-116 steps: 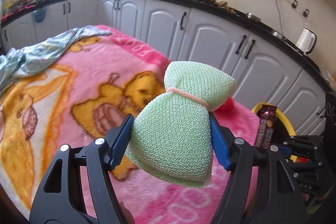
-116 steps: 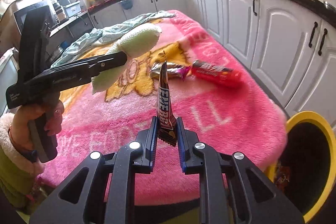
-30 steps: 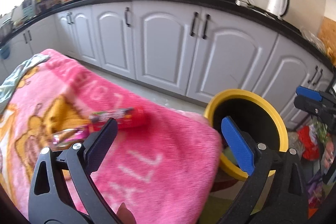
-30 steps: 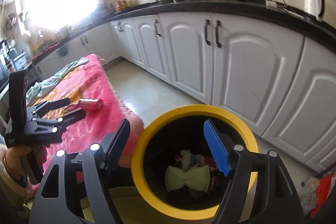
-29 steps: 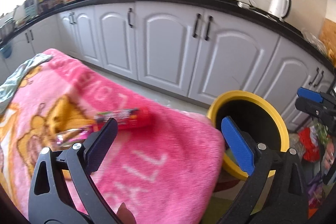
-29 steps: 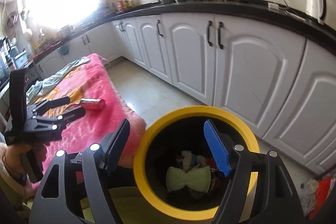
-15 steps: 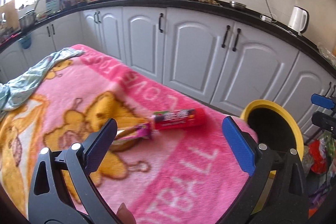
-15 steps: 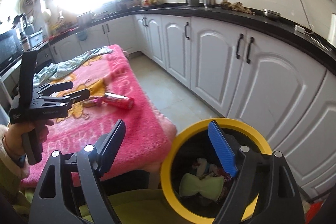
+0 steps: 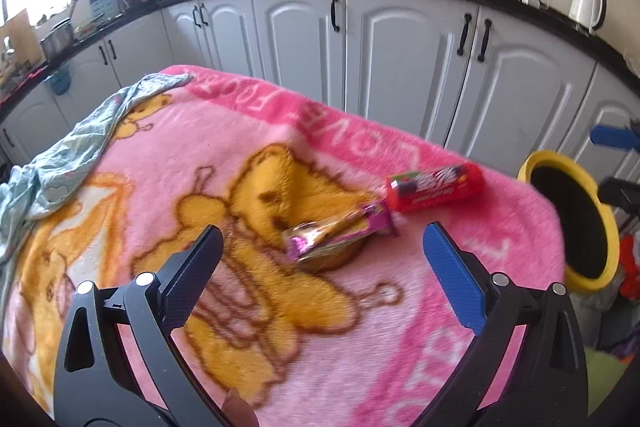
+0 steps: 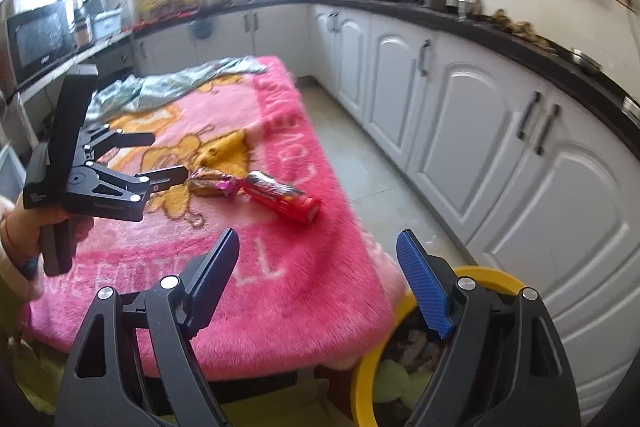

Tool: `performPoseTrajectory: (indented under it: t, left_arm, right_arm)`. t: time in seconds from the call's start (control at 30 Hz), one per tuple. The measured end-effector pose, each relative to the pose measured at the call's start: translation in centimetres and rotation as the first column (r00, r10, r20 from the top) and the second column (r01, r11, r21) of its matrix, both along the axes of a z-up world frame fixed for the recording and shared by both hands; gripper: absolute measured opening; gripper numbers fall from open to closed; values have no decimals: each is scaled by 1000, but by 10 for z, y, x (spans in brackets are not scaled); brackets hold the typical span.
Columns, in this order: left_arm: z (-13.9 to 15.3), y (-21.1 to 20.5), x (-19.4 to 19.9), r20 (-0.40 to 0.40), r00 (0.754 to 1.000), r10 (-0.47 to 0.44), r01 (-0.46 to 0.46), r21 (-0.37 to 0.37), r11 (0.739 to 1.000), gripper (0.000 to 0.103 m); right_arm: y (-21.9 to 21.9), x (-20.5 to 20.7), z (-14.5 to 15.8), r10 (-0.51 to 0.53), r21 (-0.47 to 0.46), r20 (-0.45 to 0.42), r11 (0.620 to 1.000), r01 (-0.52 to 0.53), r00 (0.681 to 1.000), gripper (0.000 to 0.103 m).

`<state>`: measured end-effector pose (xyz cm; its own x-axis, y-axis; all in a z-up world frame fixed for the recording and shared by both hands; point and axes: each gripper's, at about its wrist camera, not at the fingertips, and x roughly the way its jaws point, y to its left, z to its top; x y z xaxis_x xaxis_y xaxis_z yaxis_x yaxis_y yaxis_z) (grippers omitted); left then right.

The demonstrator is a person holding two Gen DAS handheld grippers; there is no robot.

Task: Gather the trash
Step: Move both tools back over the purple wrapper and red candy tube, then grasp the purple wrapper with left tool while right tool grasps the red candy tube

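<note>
- The left gripper (image 9: 320, 259) hovers with jaws spread and empty above a pink blanket (image 9: 400, 359); bare blanket lies all around it.
- Two pieces of trash lie just ahead: one purple wrapper (image 9: 340, 233), and one red candy tube (image 9: 434, 187) near the blanket's far edge.
- The right gripper (image 10: 318, 275), also spread and empty, sits over the blanket's near corner, one yellow bin (image 10: 364, 383) directly below its right finger.
</note>
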<state>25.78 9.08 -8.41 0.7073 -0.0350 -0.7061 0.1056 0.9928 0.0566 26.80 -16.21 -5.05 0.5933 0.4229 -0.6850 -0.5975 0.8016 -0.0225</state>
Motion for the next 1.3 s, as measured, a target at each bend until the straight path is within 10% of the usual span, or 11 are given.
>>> performPoseTrajectory:
  t: [0.5, 0.9, 1.3]
  left_arm:
    - [-26, 6, 37, -71, 986, -149, 155, 86, 984, 92]
    - [-38, -9, 55, -92, 959, -269, 275, 60, 960, 64]
    - [-56, -9, 42, -149, 939, -309, 316, 29, 948, 36]
  right_arm:
    - [78, 67, -55, 152, -238, -77, 957, -166, 985, 79]
    - [101, 89, -73, 202, -297, -111, 928, -227, 973, 77]
    - [109, 90, -88, 199, -264, -190, 933, -246, 961, 40]
